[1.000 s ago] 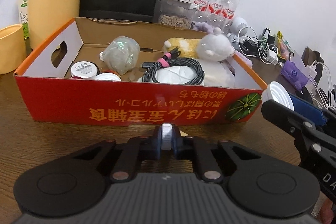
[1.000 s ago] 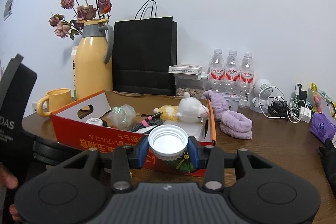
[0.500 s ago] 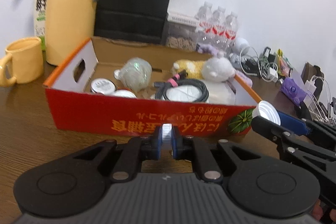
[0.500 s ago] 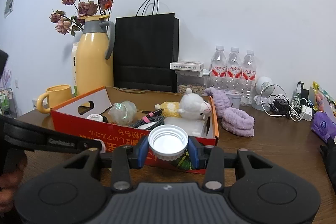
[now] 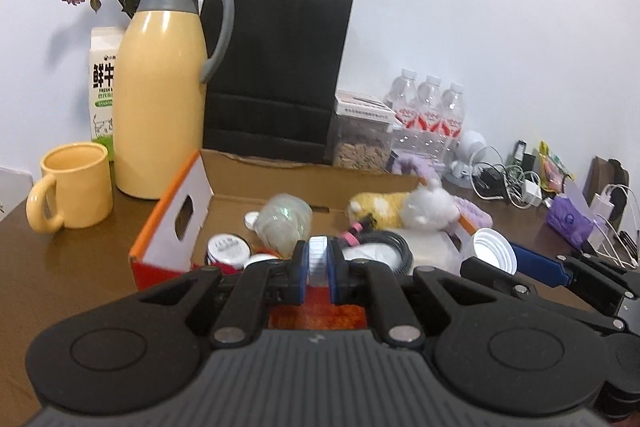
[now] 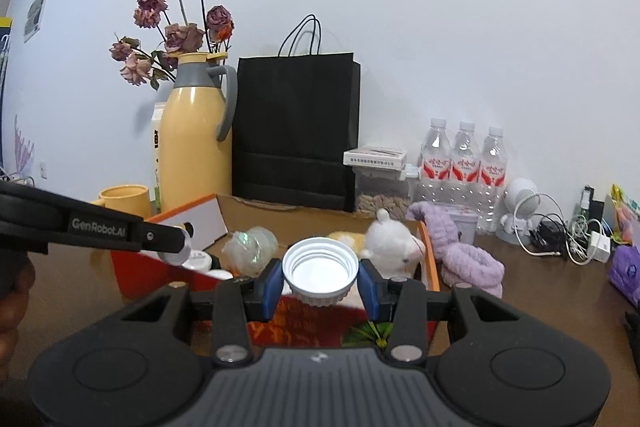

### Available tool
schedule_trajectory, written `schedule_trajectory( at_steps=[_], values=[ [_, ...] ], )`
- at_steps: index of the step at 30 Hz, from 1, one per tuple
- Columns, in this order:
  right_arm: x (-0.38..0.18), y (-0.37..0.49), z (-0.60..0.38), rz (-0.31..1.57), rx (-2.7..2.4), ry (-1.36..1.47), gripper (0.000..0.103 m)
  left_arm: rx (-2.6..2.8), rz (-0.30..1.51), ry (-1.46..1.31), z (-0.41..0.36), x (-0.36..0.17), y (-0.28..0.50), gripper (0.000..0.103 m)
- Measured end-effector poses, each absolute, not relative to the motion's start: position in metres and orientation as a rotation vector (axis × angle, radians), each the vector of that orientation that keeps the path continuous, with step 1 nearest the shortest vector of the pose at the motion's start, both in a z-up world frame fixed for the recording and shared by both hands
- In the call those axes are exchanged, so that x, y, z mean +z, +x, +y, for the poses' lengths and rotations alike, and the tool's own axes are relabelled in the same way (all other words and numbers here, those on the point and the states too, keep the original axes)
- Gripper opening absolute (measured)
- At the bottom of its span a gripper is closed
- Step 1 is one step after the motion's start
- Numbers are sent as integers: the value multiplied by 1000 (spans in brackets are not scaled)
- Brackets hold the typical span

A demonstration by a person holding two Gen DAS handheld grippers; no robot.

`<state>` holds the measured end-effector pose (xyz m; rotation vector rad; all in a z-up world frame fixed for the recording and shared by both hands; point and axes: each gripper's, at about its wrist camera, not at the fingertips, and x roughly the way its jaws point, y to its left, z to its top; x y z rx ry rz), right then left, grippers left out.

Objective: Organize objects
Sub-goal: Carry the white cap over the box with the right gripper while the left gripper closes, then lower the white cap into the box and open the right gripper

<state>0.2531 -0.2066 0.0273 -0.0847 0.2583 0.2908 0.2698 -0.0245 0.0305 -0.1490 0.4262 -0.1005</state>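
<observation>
My left gripper [image 5: 318, 265] is shut on a small white ribbed cap [image 5: 318, 259], held edge-on above the near wall of the red cardboard box [image 5: 160, 235]. My right gripper [image 6: 320, 277] is shut on a wider white ribbed lid [image 6: 320, 267], open side facing the camera, above the box's near right corner [image 6: 430, 267]. That lid also shows in the left wrist view [image 5: 492, 254]. The box holds a clear plastic ball [image 5: 284, 223], a round tin [image 5: 227, 247], a coiled black cable [image 5: 384, 239] and a white and yellow plush [image 5: 424, 209].
Behind the box stand a yellow thermos [image 5: 160, 87] with dried flowers, a yellow mug [image 5: 72, 187], a milk carton [image 5: 102, 83], a black paper bag [image 5: 276, 75], a seed container [image 5: 362, 143] and three water bottles [image 5: 430, 115]. Purple headbands [image 6: 460, 251] and chargers [image 6: 560, 231] lie right.
Both grippers have risen with their caps held. The left gripper has lifted from table level to above the box's near wall, and the thermos and flowers have come into its view.
</observation>
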Motion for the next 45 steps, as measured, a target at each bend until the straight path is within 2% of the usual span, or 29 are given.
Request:
schedule_trajectory(
  at_steps=[16, 27, 28, 29, 30, 31, 32, 33, 34, 38, 45],
  values=[
    [12, 330, -170, 290, 309, -72, 39, -62, 420, -126, -4, 23, 333, 11],
    [1, 345, -174, 329, 307, -73, 39, -50, 432, -91, -1, 13, 350, 12],
    [0, 345, -174, 337, 306, -75, 39, -45, 426, -88, -1, 12, 349, 17],
    [-1, 345, -174, 342, 303, -74, 40, -41, 422, -85, -2, 12, 348, 39],
    [-2, 345, -174, 348, 299, -74, 47, -37, 417, -86, -2, 12, 348, 56],
    [-2, 345, -175, 350, 294, -72, 63, -31, 401, -92, -1, 12, 346, 87],
    [-2, 345, -176, 346, 288, -68, 72, -21, 381, -97, 0, 12, 344, 103],
    [-2, 344, -177, 337, 281, -64, 88, -6, 356, -99, 0, 12, 342, 103],
    [-1, 342, -177, 320, 275, -61, 97, 3, 344, -100, 1, 13, 341, 103],
    [-2, 340, -179, 295, 262, -58, 103, 13, 365, -100, 0, 10, 346, 103],
    [-1, 340, -180, 295, 253, -54, 103, 31, 374, -100, 1, 6, 347, 103]
  ],
)
